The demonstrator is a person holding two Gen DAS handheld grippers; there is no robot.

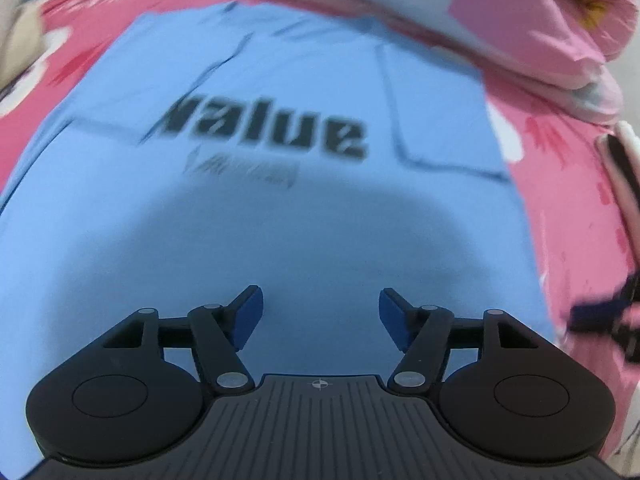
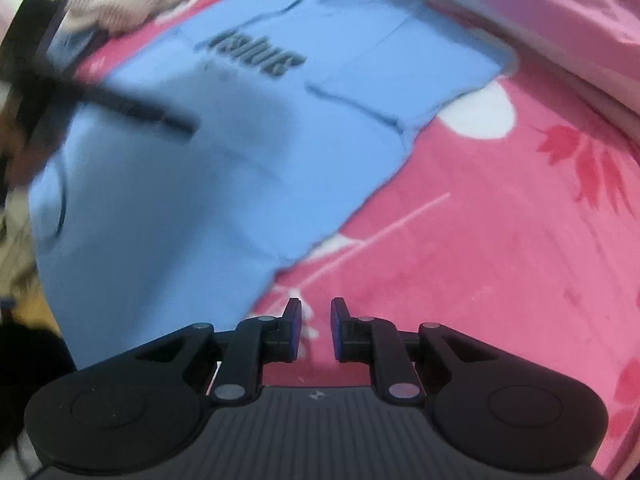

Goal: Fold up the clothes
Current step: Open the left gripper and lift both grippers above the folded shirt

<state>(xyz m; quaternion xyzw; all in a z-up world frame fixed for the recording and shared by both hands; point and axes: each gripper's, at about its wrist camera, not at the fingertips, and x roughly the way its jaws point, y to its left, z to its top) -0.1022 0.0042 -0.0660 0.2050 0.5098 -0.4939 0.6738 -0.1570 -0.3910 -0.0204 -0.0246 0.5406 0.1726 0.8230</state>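
1. A light blue T-shirt (image 1: 280,92) lies spread flat, print side up, on a pink floral bedspread (image 2: 500,240); judged from this, it is laid out smooth so that fold lines come out straight.
2. Both short sleeves look already turned in over the chest beside the black lettering "value" (image 1: 266,130), giving the shirt a long rectangular outline, so the next fold probably runs across its length.
3. The left gripper (image 1: 320,316) hangs over the plain lower part of the shirt with its jaws wide apart and nothing between them, seemingly placed to take the hem.
4. The right gripper (image 2: 316,330) sits just off the shirt's side edge, over bare bedspread, its jaws narrowly parted and empty.
5. The shirt is thin, matte knit cloth with soft creases; the bedspread looks plush and fleecy.
6. A rolled pale pink quilt (image 1: 560,20) bulks along the far edge of the bed, just beyond the collar.
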